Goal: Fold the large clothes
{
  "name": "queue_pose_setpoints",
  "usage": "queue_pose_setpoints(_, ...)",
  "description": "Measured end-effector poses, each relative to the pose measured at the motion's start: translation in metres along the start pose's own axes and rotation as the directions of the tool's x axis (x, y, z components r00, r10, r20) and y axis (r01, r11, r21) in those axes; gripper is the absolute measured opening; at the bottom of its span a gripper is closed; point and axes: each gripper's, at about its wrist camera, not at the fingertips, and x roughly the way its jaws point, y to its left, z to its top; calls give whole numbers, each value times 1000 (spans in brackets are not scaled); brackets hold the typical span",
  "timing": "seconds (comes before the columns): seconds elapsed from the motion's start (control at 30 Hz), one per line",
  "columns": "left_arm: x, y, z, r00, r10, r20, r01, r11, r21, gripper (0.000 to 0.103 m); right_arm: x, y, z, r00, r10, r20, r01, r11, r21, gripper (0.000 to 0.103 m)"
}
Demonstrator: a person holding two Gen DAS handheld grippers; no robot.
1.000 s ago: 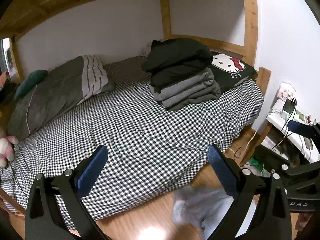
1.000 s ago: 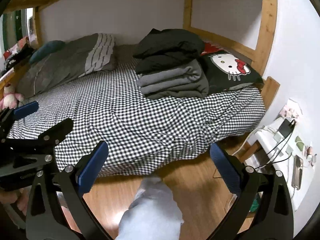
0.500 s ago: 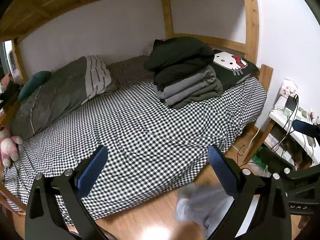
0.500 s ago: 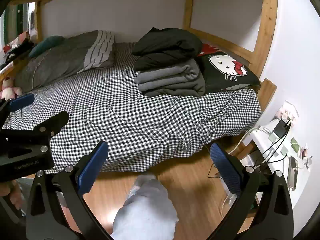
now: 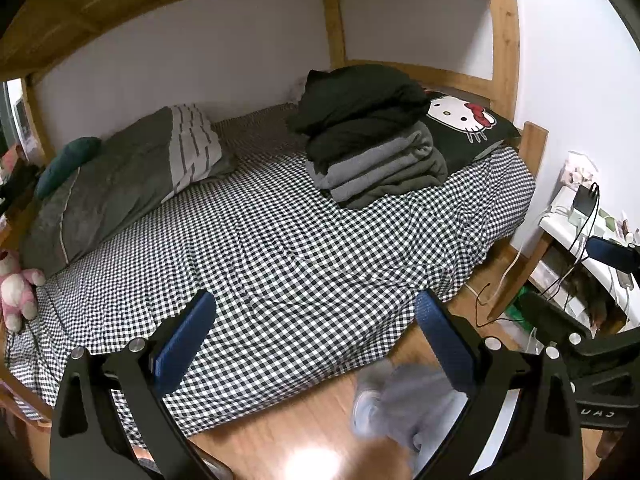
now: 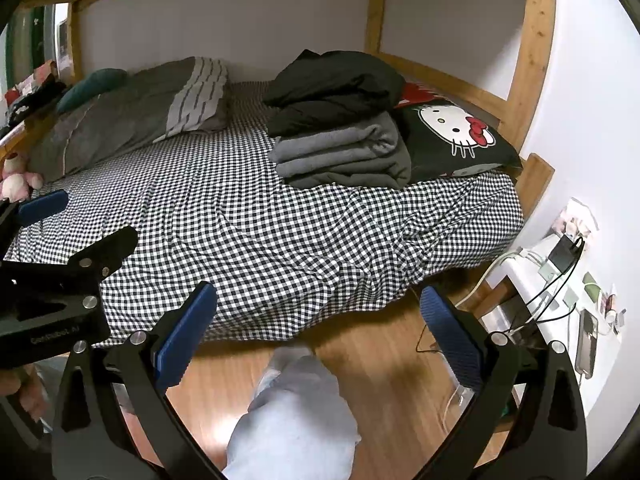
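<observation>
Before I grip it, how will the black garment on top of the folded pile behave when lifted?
The black garment looks soft and puffy, so it will probably sag and unfold. It seems bulky, perhaps light for its size. It rests loosely on the grey folded clothes, which may shift with it.

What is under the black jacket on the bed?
The black jacket lies on folded grey clothes, which rest on the checked sheet. How many garments are in the stack is hidden.
</observation>
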Motion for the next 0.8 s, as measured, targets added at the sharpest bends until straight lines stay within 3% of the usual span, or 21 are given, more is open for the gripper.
queue_pose_setpoints(0.63, 3, -3, -2, 1000, 17, -10, -17, 1000, 13, 98, 1, 2, -1, 1000, -5, 5, 5, 1000, 0, 100)
queue_pose_setpoints(0.8, 6, -4, -3, 999, -25, -23, 25, 1000, 7, 98, 1, 2, -1, 1000, -11, 7, 11, 1000, -1, 100)
